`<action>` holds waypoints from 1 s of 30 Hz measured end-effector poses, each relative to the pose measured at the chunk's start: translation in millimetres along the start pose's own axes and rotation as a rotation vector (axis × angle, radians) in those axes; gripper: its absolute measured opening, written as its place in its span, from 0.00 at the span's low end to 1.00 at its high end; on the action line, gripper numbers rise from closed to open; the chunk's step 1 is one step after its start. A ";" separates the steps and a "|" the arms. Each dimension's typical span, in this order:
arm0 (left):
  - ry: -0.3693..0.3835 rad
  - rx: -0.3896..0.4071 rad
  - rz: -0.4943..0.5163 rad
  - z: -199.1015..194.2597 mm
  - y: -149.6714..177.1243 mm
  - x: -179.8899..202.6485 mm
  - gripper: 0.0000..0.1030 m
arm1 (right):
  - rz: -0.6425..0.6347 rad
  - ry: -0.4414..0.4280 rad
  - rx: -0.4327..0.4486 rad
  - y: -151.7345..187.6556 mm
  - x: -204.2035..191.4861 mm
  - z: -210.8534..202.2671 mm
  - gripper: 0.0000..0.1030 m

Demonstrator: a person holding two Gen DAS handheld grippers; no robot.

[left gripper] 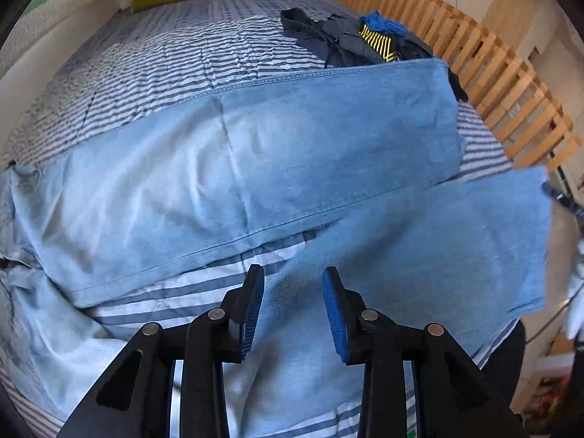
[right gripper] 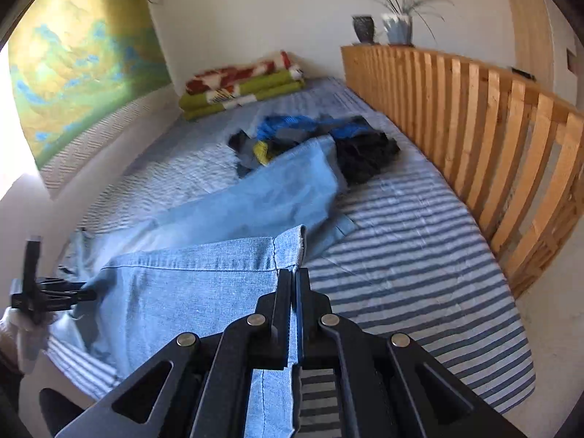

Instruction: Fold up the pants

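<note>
Light blue denim pants [left gripper: 255, 153] lie across the striped bed sheet [left gripper: 175, 54]. The far leg lies flat, and the near leg [left gripper: 419, 248] is raised at its right end. My left gripper [left gripper: 294, 310] is open just over the near leg, with cloth below its blue pads [left gripper: 253, 306] but nothing pinched. In the right wrist view my right gripper [right gripper: 294, 281] is shut on the hem corner of the near leg [right gripper: 204, 292], holding it off the bed. My left gripper [right gripper: 85, 294] shows there at the left, held by a white-gloved hand [right gripper: 22, 332] beside the pants.
A pile of dark, blue and yellow clothes [right gripper: 314, 142] lies past the far leg's end. Folded green and red blankets [right gripper: 241, 87] are stacked at the head of the bed. A wooden slatted rail [right gripper: 474, 127] borders the right side, with pots [right gripper: 398, 29] on top.
</note>
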State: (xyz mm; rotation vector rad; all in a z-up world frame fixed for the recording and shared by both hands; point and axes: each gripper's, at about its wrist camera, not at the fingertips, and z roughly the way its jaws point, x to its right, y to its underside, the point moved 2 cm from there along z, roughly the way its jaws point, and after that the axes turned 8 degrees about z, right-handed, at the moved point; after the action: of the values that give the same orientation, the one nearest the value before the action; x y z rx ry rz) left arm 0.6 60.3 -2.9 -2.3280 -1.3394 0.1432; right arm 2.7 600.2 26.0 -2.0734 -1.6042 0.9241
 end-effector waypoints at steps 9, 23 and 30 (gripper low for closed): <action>-0.288 0.146 -0.260 -124.0 86.9 -151.6 0.35 | -0.009 0.190 -0.163 32.1 34.4 95.7 0.05; -0.444 0.135 -0.842 -156.2 264.2 -367.2 0.62 | -0.526 -0.366 -0.364 157.6 -201.6 38.5 0.28; -0.439 0.212 -0.893 -168.9 253.4 -407.1 0.65 | -0.752 -0.319 -0.445 209.8 -267.2 69.8 0.31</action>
State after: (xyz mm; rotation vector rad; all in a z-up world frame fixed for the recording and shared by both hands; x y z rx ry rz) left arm 40.6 -446.4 -13.3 -1.3843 -2.3082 0.4917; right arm 67.2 277.6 -84.1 -1.3473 -2.6785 0.6702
